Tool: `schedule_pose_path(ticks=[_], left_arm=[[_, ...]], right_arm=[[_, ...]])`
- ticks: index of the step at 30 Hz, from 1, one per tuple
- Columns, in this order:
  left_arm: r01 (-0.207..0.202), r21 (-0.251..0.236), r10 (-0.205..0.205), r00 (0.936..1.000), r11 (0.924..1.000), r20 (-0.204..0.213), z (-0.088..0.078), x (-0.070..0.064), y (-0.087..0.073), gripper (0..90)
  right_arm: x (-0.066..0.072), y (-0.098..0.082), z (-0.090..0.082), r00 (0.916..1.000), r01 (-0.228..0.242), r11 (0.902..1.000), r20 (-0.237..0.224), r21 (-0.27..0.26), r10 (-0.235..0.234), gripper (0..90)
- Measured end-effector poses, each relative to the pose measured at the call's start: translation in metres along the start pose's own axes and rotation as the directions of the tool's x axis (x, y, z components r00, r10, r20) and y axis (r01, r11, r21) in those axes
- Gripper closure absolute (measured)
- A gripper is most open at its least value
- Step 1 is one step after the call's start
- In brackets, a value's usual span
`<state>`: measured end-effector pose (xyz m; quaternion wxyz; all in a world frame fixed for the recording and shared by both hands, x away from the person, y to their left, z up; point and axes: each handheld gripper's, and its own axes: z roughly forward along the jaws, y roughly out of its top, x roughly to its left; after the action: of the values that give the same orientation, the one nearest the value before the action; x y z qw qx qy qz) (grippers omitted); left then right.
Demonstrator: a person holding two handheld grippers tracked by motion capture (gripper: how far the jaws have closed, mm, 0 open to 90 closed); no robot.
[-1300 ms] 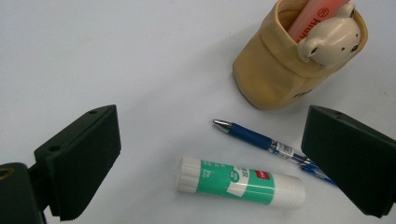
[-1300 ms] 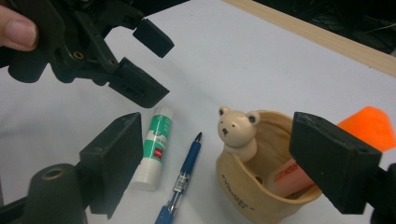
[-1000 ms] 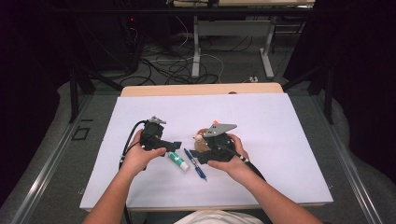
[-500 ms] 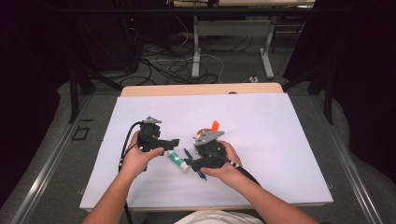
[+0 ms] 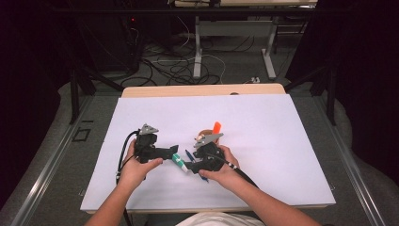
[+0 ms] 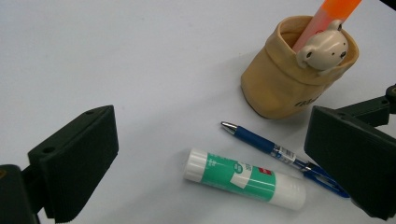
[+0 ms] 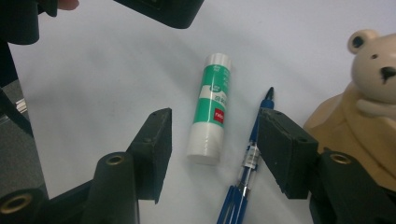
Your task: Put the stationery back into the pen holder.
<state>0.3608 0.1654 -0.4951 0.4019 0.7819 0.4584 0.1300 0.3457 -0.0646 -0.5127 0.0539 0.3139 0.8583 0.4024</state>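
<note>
The right gripper (image 5: 192, 165) has come down from beside the cup toward the glue stick (image 5: 179, 161) at the frame's lower centre, its jaws have just been closing around it without touching, uncovering the orange marker (image 5: 216, 127)

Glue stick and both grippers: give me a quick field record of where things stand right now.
glue stick: lies flat on the white table cover, cap on, not gripped
blue pen: lies beside the glue stick, apart from it
bear pen holder: upright, orange marker standing in it
right gripper: jaws astride the glue stick's end, have just been closing, pads not yet on it
left gripper: jaws wide open, glue stick lying between and ahead of them, untouched
</note>
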Motion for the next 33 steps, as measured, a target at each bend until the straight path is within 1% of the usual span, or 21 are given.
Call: schedule_pose_path(ticks=[1,2,3,4,5,6,7,8,9,11,13,14,15,16,18,20,21,24,26,28,33], left_arm=[[-0.015,0.0,0.015,0.9999,0.9999,-0.002,0.0,0.001,-0.001,2.0],[-0.012,0.0,0.012,0.9999,0.9999,-0.005,0.0,0.001,-0.003,2.1],[-0.019,-0.002,0.019,0.9998,0.9998,-0.003,0.001,0.002,-0.004,2.1],[-0.015,-0.006,0.015,0.9999,0.9999,0.002,0.001,0.002,-0.005,2.1],[-0.013,0.0,0.013,0.9999,0.9999,-0.008,0.001,0.003,-0.007,2.1],[-0.013,-0.006,0.013,0.9999,0.9999,-0.002,0.002,0.003,-0.008,2.1],[-0.015,-0.005,0.015,0.9999,0.9999,-0.006,0.002,0.004,-0.009,2.2],[-0.017,-0.003,0.017,0.9998,0.9999,-0.011,0.002,0.005,-0.01,2.6],[-0.015,-0.002,0.015,0.9998,0.9999,-0.012,0.002,0.005,-0.011,2.8],[-0.019,-0.006,0.019,0.9996,0.9998,-0.018,0.002,0.008,-0.012,2.9],[-0.011,-0.002,0.011,0.9997,0.9999,-0.021,0.002,0.009,-0.013,3.4],[-0.016,-0.001,0.016,0.9996,0.9999,-0.024,0.002,0.01,-0.013,3.5],[-0.009,-0.002,0.009,0.9997,1.0,-0.023,0.002,0.01,-0.014,3.7],[-0.012,-0.005,0.012,0.9996,0.9999,-0.025,0.003,0.01,-0.014,3.9],[-0.011,0.001,0.011,0.9996,0.9999,-0.025,0.003,0.011,-0.015,4.2],[-0.017,-0.003,0.017,0.9996,0.9999,-0.024,0.003,0.012,-0.015,4.2],[-0.009,-0.003,0.009,0.9996,1.0,-0.026,0.003,0.011,-0.015,4.3],[-0.01,-0.001,0.01,0.9996,0.9999,-0.025,0.002,0.012,-0.016,4.6],[-0.011,-0.003,0.01,0.9996,0.9999,-0.025,0.002,0.013,-0.016,4.7],[-0.017,-0.005,0.016,0.9995,0.9998,-0.028,0.002,0.013,-0.015,4.9],[-0.011,0.002,0.011,0.9997,0.9999,-0.023,0.003,0.013,-0.016,5.0]], right_arm=[[0.001,0.0,0.002,1.0,-0.002,1.0,0.005,0.001,0.002,47.0],[0.001,-0.001,0.004,1.0,0.003,0.9999,0.002,-0.011,-0.003,47.4],[0.001,-0.001,0.004,1.0,0.001,0.9999,-0.002,0.011,-0.001,47.7],[0.001,-0.001,0.006,1.0,0.002,0.9999,-0.006,0.016,-0.002,48.4],[0.002,-0.001,0.008,0.9999,-0.003,0.9999,-0.013,0.015,0.004,48.9],[0.003,-0.001,0.009,0.9998,-0.019,0.9995,-0.004,0.025,0.019,49.4],[0.003,-0.002,0.011,1.0,-0.007,0.9995,-0.005,0.031,0.007,49.8],[0.005,-0.002,0.013,1.0,-0.004,0.9994,0.005,0.033,0.004,50.4],[0.006,-0.002,0.015,1.0,-0.001,0.9993,0.0,0.039,0.001,50.6],[0.008,-0.003,0.019,0.9999,0.009,0.9989,0.009,0.046,-0.009,51.9],[0.009,-0.003,0.023,1.0,0.003,0.9984,0.005,0.057,-0.004,52.0],[0.009,-0.003,0.025,1.0,0.004,0.9983,0.003,0.059,-0.004,52.4],[0.009,-0.004,0.027,1.0,0.002,0.9981,0.009,0.061,-0.003,53.6],[0.008,-0.004,0.03,0.9998,0.013,0.9981,0.015,0.061,-0.014,54.1],[0.009,-0.004,0.033,0.9998,0.009,0.9977,0.015,0.067,-0.01,54.6],[0.008,-0.005,0.036,0.9997,0.016,0.9975,0.018,0.069,-0.017,55.2],[0.009,-0.005,0.037,0.9996,0.017,0.9973,0.021,0.071,-0.018,55.6],[0.01,-0.005,0.04,0.9996,0.007,0.9968,0.026,0.079,-0.009,56.8],[0.012,-0.006,0.041,0.9991,-0.005,0.9957,0.042,0.092,0.001,57.3],[0.011,-0.007,0.043,0.9988,0.021,0.9951,0.041,0.096,-0.025,57.7],[0.013,-0.008,0.046,0.9981,-0.004,0.9935,0.062,0.114,-0.003,59.6]])
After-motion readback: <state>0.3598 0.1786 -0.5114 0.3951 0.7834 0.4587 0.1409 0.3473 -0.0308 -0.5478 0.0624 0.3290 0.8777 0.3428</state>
